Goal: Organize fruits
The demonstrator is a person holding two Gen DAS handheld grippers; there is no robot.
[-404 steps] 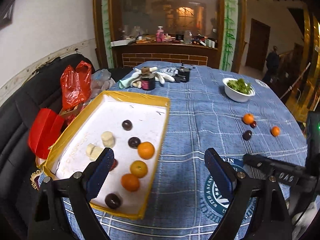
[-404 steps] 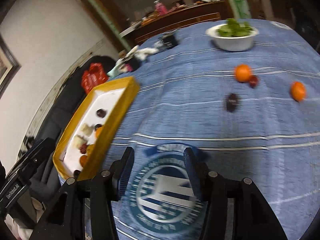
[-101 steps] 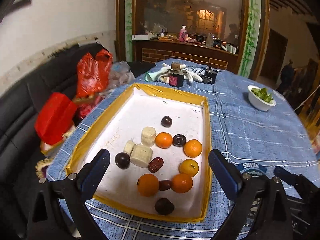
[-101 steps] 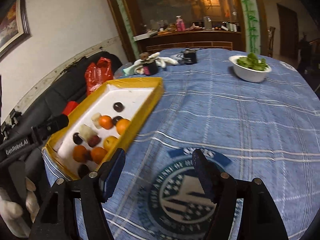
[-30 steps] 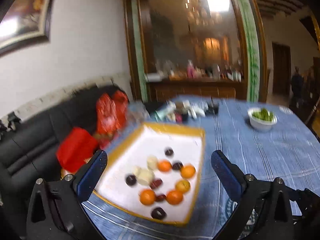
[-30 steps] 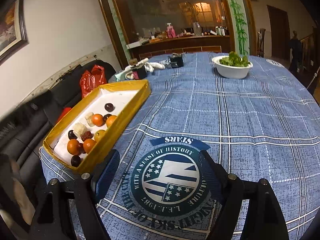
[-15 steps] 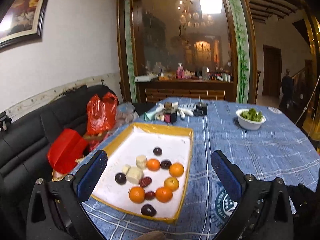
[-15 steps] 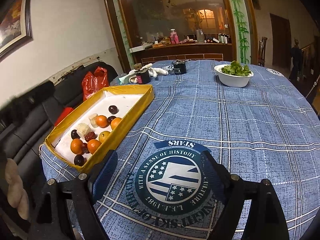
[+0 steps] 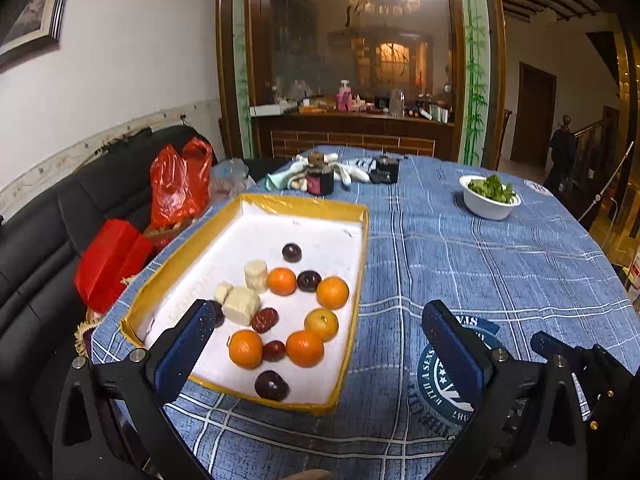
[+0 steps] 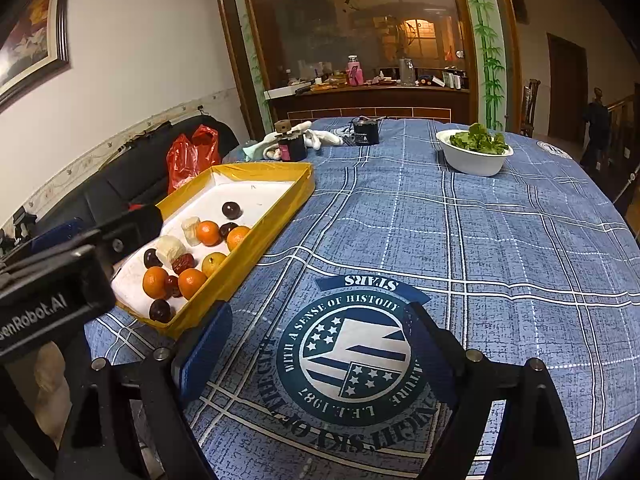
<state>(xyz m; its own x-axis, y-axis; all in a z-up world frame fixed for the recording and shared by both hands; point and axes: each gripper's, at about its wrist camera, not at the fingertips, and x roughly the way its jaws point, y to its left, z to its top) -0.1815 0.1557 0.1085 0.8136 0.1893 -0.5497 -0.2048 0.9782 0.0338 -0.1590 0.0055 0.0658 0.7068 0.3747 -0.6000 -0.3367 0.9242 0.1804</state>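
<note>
A yellow-rimmed white tray [image 9: 362, 240] lies on the blue checked tablecloth [image 9: 460, 248]. It holds several oranges [image 9: 332, 292], dark plums [image 9: 291, 252], red dates [image 9: 265, 319] and pale banana pieces [image 9: 241, 305]. The tray also shows in the right wrist view [image 10: 298, 192] at the left. My left gripper [image 9: 316, 344] is open and empty, held above the tray's near end. My right gripper [image 10: 316, 356] is open and empty over the round emblem [image 10: 352, 356] on the cloth.
A white bowl of greens [image 9: 491, 200] stands at the far right of the table. A dark jar [image 9: 320, 182], a white cloth [image 9: 352, 172] and a black jar [image 9: 386, 170] stand behind the tray. A black sofa with red bags [image 9: 180, 184] lies left.
Over the span the loose oranges and plums on the cloth have come into the tray. In the last second both grippers have drawn back and steadied, still open.
</note>
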